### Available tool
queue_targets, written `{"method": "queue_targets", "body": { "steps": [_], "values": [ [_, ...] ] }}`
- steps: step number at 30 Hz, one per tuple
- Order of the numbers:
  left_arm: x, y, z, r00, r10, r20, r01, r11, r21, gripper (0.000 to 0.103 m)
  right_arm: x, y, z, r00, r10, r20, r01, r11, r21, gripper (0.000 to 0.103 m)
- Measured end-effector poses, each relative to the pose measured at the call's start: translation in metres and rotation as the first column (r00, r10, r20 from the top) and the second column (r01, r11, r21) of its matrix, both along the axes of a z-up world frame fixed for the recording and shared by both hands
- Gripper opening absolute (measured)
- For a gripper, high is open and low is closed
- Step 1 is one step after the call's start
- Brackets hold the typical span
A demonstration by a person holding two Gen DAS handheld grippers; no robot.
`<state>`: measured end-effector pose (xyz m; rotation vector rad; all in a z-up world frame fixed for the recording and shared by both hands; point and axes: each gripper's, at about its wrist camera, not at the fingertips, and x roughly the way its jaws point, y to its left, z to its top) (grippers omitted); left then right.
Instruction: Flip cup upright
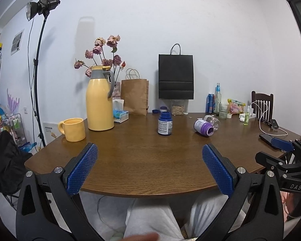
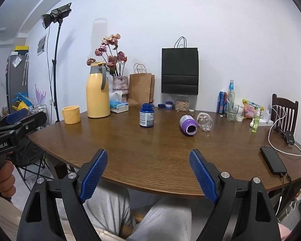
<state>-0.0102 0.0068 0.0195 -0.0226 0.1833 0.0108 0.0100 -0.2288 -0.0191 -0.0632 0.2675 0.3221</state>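
A clear plastic cup [image 1: 213,121] [image 2: 205,123] lies on its side on the brown table [image 1: 146,156] [image 2: 160,156], right of centre. It touches a purple jar [image 1: 203,127] [image 2: 187,125] that also lies tipped, its open mouth facing me. At the table's left a yellow mug [image 1: 72,129] [image 2: 71,114] stands; I cannot tell which end is up. My left gripper [image 1: 149,148] is open and holds nothing, above the near table edge. Beside it my right gripper [image 2: 148,153] hangs open and holds nothing too. Both are well short of the cup.
A blue pill bottle [image 1: 165,124] [image 2: 146,115] stands mid-table. A yellow thermos jug [image 1: 100,98], tissue box, vase of flowers, paper bags and bottles line the back. A phone [image 2: 273,159] on a cable lies at the right. The person's legs are under the near edge.
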Motion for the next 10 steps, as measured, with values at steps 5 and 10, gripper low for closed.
{"method": "queue_targets", "body": {
  "steps": [5,10],
  "values": [
    [-0.0013,-0.0002,0.0001,1.0,0.005,0.006,-0.005,1.0,-0.001,0.103,-0.0002,0.0002,-0.0004,1.0,-0.001,0.0,0.001,1.0,0.0,0.088],
    [-0.0027,-0.0004,-0.0004,1.0,0.012,0.009,-0.012,1.0,-0.001,0.103,-0.0003,0.0001,-0.0011,1.0,-0.002,-0.003,0.002,1.0,0.001,0.088]
  ]
}}
